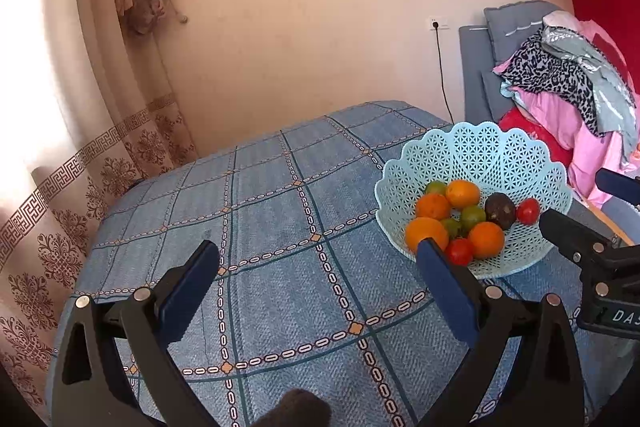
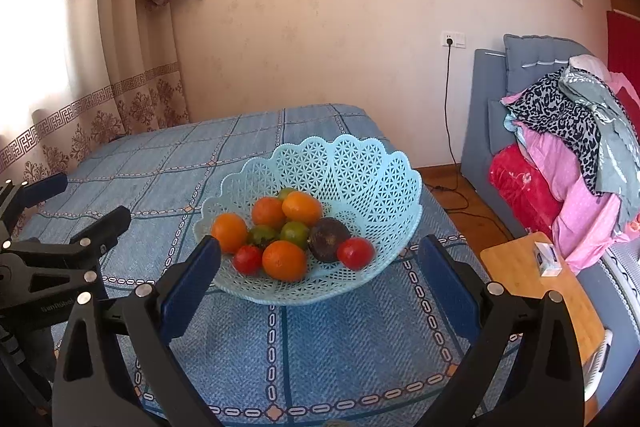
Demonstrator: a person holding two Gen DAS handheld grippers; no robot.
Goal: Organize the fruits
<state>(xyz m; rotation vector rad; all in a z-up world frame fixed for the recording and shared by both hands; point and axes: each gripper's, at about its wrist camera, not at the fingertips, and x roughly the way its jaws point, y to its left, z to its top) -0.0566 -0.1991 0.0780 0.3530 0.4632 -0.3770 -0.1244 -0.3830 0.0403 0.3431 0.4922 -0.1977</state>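
Right wrist view — fruit basket (image 2: 360, 163) between open gripper (image 2: 320, 259) fingers.

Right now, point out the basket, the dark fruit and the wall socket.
basket (image 2: 360, 163): right wrist view, inner back wall.
dark fruit (image 2: 328, 239): right wrist view, middle of its skin.
wall socket (image 2: 454, 39): right wrist view, faceplate centre.

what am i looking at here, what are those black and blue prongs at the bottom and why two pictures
No robot here: a person holds a two-finger tool in each hand, each with a camera looking along its fingers. The prongs are those fingers, spread wide open.

One picture is from the left tool, the other from the right tool. Both are open and hold nothing.

On the blue checked tablecloth stands a pale blue lattice basket holding four oranges, two red tomatoes, small green fruits and one dark fruit.
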